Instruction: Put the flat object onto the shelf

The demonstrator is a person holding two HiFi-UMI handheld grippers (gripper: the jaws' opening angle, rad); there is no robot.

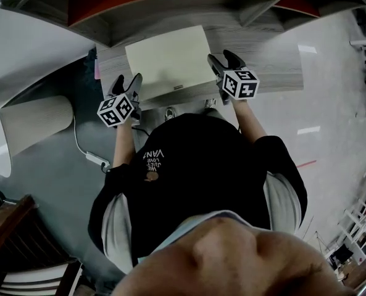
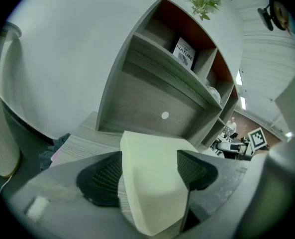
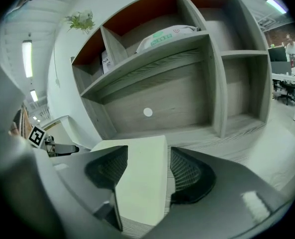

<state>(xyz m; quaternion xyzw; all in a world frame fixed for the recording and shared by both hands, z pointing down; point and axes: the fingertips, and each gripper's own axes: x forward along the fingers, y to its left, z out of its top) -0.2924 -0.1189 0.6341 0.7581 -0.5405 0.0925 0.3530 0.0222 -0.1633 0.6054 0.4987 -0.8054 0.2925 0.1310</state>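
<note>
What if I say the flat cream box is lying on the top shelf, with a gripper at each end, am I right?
Not quite: the flat cream box lies on the lowest board, not the top shelf; the head view shows it. The left gripper and right gripper are at its ends.

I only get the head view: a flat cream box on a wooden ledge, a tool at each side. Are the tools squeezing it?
Observer: No. In the right gripper view the right tool stands open, the wooden ledge showing between one pad and the flat cream box.
Operator: And the left one?
Observer: The left tool is open too, the box's corner lying between its jaws.
Operator: Anything on the shelves above?
Observer: A book marked NATURE stands in an upper compartment.
</note>
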